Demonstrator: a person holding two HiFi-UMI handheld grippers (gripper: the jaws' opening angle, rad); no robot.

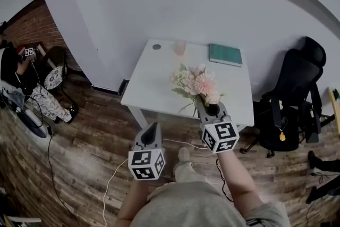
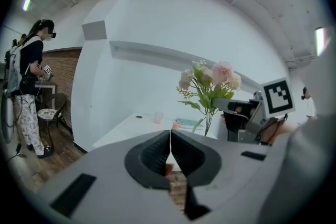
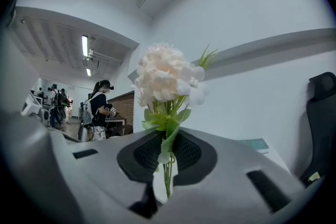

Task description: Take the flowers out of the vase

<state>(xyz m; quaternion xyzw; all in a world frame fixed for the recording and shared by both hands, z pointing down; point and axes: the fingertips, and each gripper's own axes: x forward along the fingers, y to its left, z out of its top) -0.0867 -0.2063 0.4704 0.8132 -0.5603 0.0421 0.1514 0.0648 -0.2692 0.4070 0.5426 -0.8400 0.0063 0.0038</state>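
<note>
A bunch of pink and cream flowers (image 1: 196, 82) hangs over the near edge of the white table (image 1: 154, 77). My right gripper (image 1: 205, 104) is shut on its green stems. In the right gripper view the stems (image 3: 167, 168) pass between the pads, and a cream bloom (image 3: 164, 75) stands above them. My left gripper (image 1: 153, 127) is off the table's near edge, over the wooden floor, shut with nothing in it. In the left gripper view its jaws (image 2: 170, 136) meet, and the bunch (image 2: 210, 80) stands to the right, gripped by the right gripper (image 2: 231, 106). A small pink cup (image 1: 180, 47) sits at the table's far edge.
A green book (image 1: 225, 54) and a small dark disc (image 1: 156, 47) lie at the back of the table. A black office chair (image 1: 295, 93) stands to its right. A person (image 2: 29, 92) stands far left by a brick wall. Cables cross the floor.
</note>
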